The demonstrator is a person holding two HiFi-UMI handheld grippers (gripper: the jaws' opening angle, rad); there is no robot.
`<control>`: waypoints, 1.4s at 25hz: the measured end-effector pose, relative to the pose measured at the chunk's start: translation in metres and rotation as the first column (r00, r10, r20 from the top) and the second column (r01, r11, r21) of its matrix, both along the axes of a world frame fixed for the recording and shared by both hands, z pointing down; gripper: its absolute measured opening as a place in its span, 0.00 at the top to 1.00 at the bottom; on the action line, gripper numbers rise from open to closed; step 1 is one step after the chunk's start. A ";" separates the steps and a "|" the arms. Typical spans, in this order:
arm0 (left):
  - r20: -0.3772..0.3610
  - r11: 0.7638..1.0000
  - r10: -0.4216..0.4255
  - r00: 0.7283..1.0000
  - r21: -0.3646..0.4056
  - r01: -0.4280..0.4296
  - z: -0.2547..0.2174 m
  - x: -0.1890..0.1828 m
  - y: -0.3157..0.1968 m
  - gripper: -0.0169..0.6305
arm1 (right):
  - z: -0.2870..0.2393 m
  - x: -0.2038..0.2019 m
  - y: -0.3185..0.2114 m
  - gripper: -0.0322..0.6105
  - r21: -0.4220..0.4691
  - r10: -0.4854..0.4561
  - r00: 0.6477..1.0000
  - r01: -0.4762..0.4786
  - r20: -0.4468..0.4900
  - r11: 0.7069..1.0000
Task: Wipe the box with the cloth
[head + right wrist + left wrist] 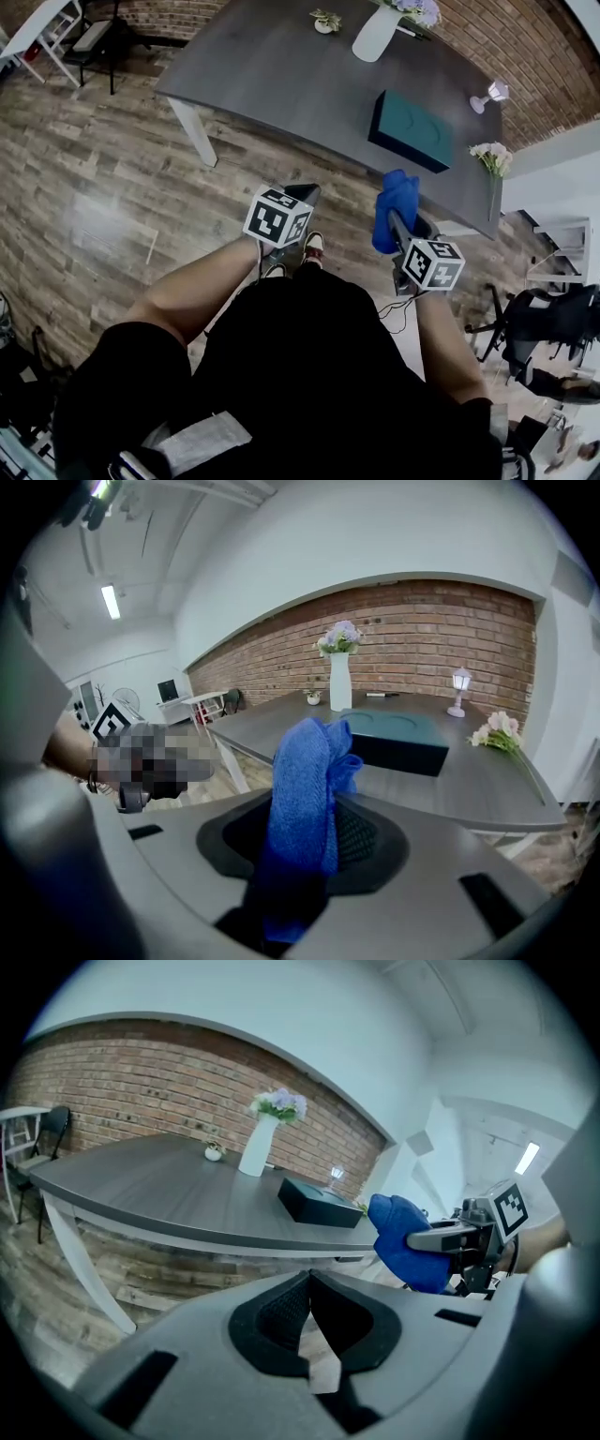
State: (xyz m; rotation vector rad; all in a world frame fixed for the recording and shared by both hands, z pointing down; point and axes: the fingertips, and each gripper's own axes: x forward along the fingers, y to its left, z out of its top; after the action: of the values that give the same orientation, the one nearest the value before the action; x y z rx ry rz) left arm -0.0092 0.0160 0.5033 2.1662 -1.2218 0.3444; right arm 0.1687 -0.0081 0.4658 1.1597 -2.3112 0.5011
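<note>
Before the table (281,75), right hand-held gripper (311,829) pinches cloth (305,771), left hand-held gripper (308,1309) closed empty.

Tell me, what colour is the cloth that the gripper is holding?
Bright blue. The cloth shows best in the right gripper view.

Grey counter (281,75) on wood floor (94,187), brick wall (530,56) behind. On it: white vase (377,33) with flowers, small potted plant (325,21), little lamp (491,95), flower bunch (493,157) at right edge.
</note>
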 end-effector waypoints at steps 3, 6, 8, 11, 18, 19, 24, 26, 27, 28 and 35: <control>0.004 0.999 -0.045 0.999 -0.012 0.045 0.008 -0.005 -0.016 0.96 | 0.009 -0.008 -0.020 0.73 -0.023 -0.060 0.998 0.060 -0.014 0.998; -0.005 0.994 -0.110 0.994 -0.002 0.110 0.003 -0.017 -0.039 0.96 | 0.011 -0.020 -0.049 0.73 -0.032 -0.123 0.992 0.122 -0.027 0.992; -0.006 0.988 -0.157 0.988 0.002 0.157 0.002 -0.029 -0.054 0.96 | 0.005 -0.034 -0.069 0.73 -0.020 -0.172 0.985 0.171 -0.026 0.985; 0.038 0.980 -0.199 0.979 0.010 0.198 0.002 -0.041 -0.076 0.96 | -0.003 -0.061 -0.098 0.73 -0.001 -0.252 0.968 0.252 -0.012 0.968; 0.074 0.979 -0.201 0.977 0.048 0.198 -0.013 -0.017 -0.117 0.96 | -0.015 -0.106 -0.155 0.73 0.047 -0.426 0.905 0.425 0.009 0.904; 0.078 0.975 -0.218 0.973 0.054 0.214 -0.016 -0.020 -0.120 0.96 | -0.018 -0.112 -0.162 0.73 0.061 -0.446 0.895 0.445 0.009 0.893; 0.105 0.955 -0.296 0.949 0.055 0.292 -0.026 -0.054 -0.127 0.96 | -0.018 -0.144 -0.187 0.73 0.091 -0.504 0.863 0.506 -0.038 0.858; 0.100 0.952 -0.305 0.947 0.040 0.303 -0.026 -0.063 -0.129 0.96 | -0.014 -0.155 -0.187 0.73 0.089 -0.539 0.838 0.546 -0.089 0.833; 0.098 0.952 -0.306 0.947 0.036 0.304 -0.026 -0.069 -0.133 0.96 | -0.013 -0.163 -0.187 0.73 0.087 -0.558 0.822 0.567 -0.112 0.819; 0.094 0.953 -0.304 0.948 0.035 0.302 -0.026 -0.075 -0.140 0.96 | -0.010 -0.171 -0.189 0.73 0.076 -0.571 0.810 0.583 -0.131 0.809; 0.012 0.978 -0.199 0.980 0.067 0.198 -0.026 -0.084 -0.204 0.96 | 0.024 -0.176 -0.211 0.73 -0.052 -0.576 0.750 0.594 -0.325 0.802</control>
State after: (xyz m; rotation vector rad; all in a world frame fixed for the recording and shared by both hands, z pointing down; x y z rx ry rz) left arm -0.0936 -0.1878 0.4772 2.0766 -1.4645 0.2436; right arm -0.0076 -0.2186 0.4896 0.4254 -2.2332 0.0003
